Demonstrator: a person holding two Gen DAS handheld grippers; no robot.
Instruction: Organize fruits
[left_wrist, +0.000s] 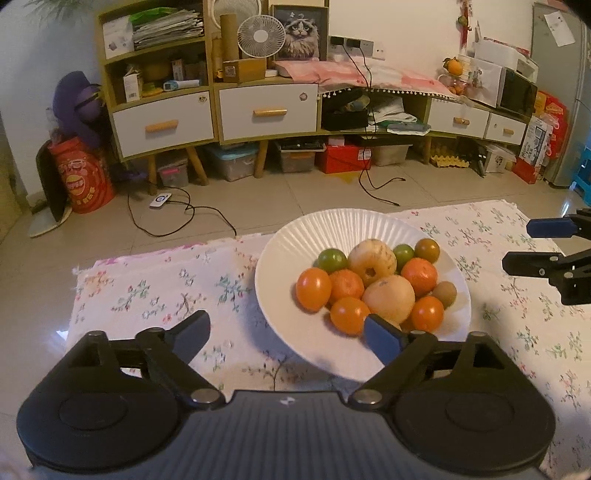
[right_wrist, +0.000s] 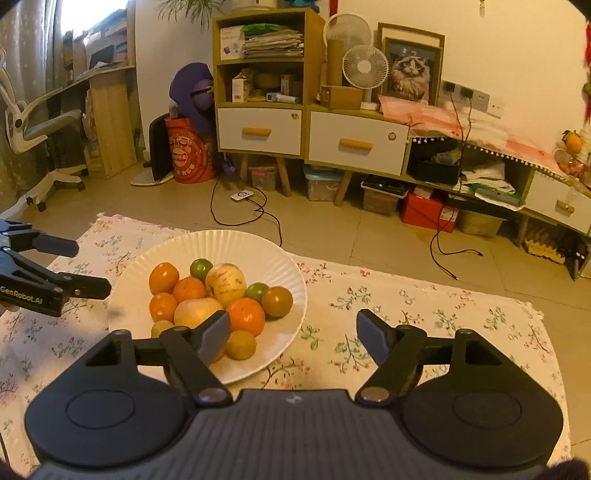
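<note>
Both the left hand-held gripper (left_wrist: 286, 338) and right hand-held gripper (right_wrist: 291, 334) gape wide, empty, flanking the white plate (left_wrist: 291, 236) of fruits (left_wrist: 373, 284) on the floral-clothed tabletop (left_wrist: 155, 295).

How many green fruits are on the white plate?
2. One green fruit sits at the far side of the plate, left of the big yellow fruit; the other sits just right of it. More may be hidden beneath the pile.

You are looking at a plate (left_wrist: 280, 258) lying on a cloth (left_wrist: 155, 291) covering the counter, with the fruits (left_wrist: 373, 284) piled in it. Your left gripper (left_wrist: 286, 332) is hanging at its left edge, your right gripper (right_wrist: 291, 334) at its right edge. A cabinet (right_wrist: 306, 144) is standing behind.
</note>
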